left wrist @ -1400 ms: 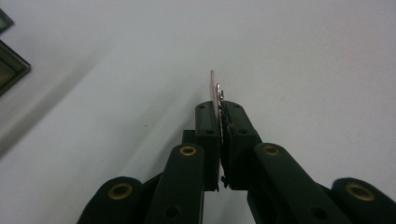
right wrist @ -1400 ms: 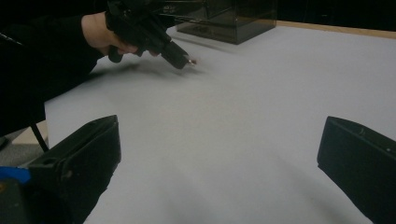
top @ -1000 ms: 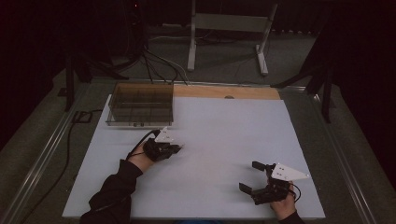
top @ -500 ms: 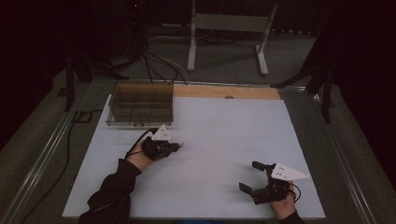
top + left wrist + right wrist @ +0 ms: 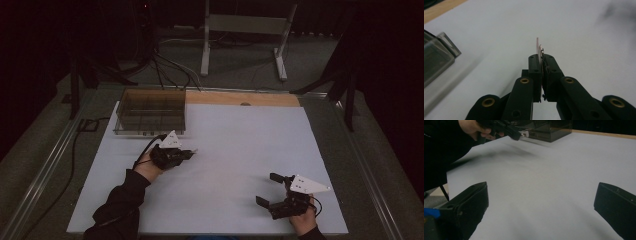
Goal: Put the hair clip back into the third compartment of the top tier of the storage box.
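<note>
My left gripper (image 5: 189, 152) hovers over the white table top (image 5: 240, 135), just in front of a clear compartment box (image 5: 150, 113). Its jaws are shut on a thin flat piece (image 5: 537, 45), which I see edge-on with a pinkish-copper rim sticking past the tips of the left gripper (image 5: 542, 54). What the piece is I cannot tell. My right gripper (image 5: 269, 189) sits near the front right of the table, open, with nothing between its jaws. In the right gripper view the open right gripper (image 5: 541, 189) faces the left gripper (image 5: 517, 135) and the hand holding it.
The clear box (image 5: 436, 58) stands at the table's back left, close to the left gripper; I also see the clear box (image 5: 549, 130) in the right gripper view. A wooden strip (image 5: 245, 98) runs along the far edge. Cables (image 5: 75, 145) trail off the left side.
The left gripper has edged slightly toward the box with the thin piece still held. The right gripper has stayed where it was, open.
</note>
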Tool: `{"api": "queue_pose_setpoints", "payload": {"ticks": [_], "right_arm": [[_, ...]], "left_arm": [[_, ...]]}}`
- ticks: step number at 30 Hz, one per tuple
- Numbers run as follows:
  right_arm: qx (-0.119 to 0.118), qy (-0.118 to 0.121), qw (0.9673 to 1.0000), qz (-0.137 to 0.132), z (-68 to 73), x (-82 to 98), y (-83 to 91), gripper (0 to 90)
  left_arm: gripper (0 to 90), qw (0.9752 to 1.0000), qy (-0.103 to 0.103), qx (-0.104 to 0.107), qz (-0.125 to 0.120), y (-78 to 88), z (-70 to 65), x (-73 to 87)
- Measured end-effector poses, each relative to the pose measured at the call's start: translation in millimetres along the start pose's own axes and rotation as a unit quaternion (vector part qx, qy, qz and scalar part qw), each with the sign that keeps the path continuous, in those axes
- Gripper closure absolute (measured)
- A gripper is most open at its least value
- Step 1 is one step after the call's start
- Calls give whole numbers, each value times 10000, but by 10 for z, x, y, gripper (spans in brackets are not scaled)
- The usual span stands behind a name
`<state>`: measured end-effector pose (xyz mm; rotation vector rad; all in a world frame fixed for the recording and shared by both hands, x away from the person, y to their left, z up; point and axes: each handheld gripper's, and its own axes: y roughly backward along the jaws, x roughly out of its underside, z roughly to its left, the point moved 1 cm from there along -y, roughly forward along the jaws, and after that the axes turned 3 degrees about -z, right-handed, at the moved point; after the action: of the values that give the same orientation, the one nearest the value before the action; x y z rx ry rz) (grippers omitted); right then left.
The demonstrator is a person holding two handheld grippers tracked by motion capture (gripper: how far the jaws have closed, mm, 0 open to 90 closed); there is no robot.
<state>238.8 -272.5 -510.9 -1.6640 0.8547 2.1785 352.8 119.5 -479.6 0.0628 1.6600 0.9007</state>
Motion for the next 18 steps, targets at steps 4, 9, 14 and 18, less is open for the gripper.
{"api": "queue_pose_setpoints", "payload": {"ticks": [4, 9, 14, 18], "right_arm": [[-10, -17, 10000, 16, -1, 3, -7, 0], [-7, -15, 10000, 15, -1, 3, -8, 0], [-7, -24, 10000, 16, -3, 4, -8, 0], [-9, -24, 10000, 24, -3, 5, -9, 0]], "left_arm": [[874, 10000, 34, 11, -50, 15, 7, -12], [874, 9999, 77, 0, -110, 38, 17, -38], [874, 9997, 74, -28, -219, 78, 28, -76], [874, 9996, 75, -53, -275, 114, 41, -100]]}}
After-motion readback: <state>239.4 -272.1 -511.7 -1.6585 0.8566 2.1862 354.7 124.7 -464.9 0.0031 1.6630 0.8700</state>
